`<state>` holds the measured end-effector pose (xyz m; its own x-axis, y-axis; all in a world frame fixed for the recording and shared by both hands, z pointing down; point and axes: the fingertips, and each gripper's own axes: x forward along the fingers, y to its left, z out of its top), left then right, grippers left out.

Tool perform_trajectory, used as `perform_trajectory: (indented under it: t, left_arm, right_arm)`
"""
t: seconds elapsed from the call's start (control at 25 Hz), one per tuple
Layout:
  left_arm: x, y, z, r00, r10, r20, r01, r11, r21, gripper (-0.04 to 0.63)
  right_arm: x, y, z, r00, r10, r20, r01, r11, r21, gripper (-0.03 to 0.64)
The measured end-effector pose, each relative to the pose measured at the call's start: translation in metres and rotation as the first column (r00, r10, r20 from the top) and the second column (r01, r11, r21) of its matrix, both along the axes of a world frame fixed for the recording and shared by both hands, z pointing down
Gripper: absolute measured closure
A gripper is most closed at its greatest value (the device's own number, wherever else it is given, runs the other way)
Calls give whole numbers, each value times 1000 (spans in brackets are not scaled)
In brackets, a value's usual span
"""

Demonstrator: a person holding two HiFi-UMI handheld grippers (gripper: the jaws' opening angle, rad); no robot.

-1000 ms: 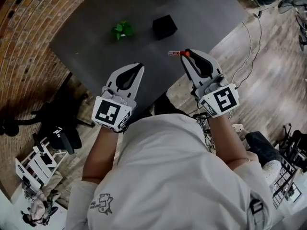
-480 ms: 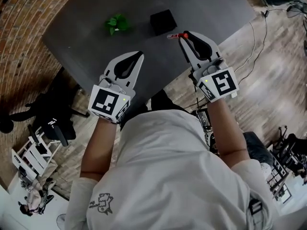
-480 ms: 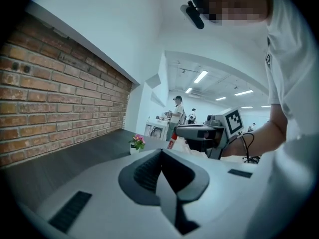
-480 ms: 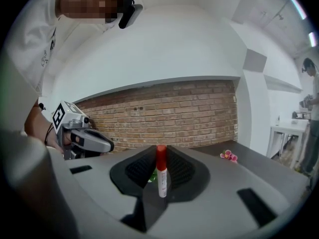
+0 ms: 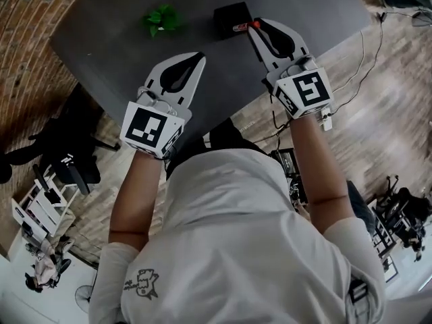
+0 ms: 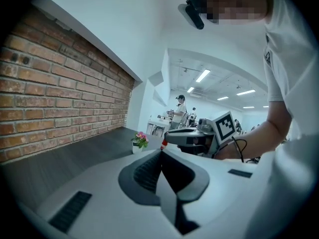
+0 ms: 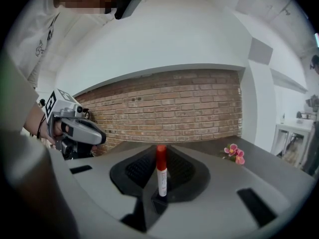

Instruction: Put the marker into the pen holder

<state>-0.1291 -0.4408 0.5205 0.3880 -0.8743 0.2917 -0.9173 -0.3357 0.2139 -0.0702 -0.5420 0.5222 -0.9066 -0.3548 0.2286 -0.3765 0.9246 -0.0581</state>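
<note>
Marker (image 7: pixel 161 173) pinched in right claw (image 5: pixel 254 25) beside pen holder (image 5: pixel 228 13); left claw (image 5: pixel 200 57) pressed together.

In the head view I see only one end of the marker (image 5: pixel 237 27); the right gripper (image 5: pixel 254 25) covers the rest. The print on the marker is too small for me to read. The table (image 5: pixel 115 25) runs off the top edge there.

Dark grey desk (image 5: pixel 101 42), nothing fancy. Sitting on it: small green plant (image 5: pixel 162 20), black pen holder (image 5: pixel 228 15) just beside that, plus a pot of pink flowers (image 6: pixel 140 141).
</note>
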Motion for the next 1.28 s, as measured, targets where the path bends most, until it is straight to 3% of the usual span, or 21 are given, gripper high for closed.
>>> perform_trajectory:
  t: [0.2, 0.72, 0.88, 1.04, 1.28]
  left_arm:
    - [0, -5, 5, 1000, 11, 24, -11, 1000, -4, 584]
    - [2, 3, 21, 1000, -3, -1, 3, 999, -42, 583]
    - [3, 4, 16, 1000, 0, -4, 0, 999, -36, 584]
    - [-1, 9, 10, 1000, -10, -20, 10, 1000, -29, 584]
    - [-1, 24, 1, 999, -3, -38, 2, 1000, -16, 584]
  right_arm:
    - [-1, -4, 28, 1000, -8, -30, 7, 1000, -15, 549]
    - [12, 3, 85, 991, 17, -134, -25, 998, -58, 546]
    - [14, 7, 87, 991, 9, -131, -17, 998, -63, 537]
    - [14, 15, 84, 991, 1, -133, -10, 998, -64, 485]
    - [16, 34, 65, 992, 3, -128, -8, 999, -38, 482]
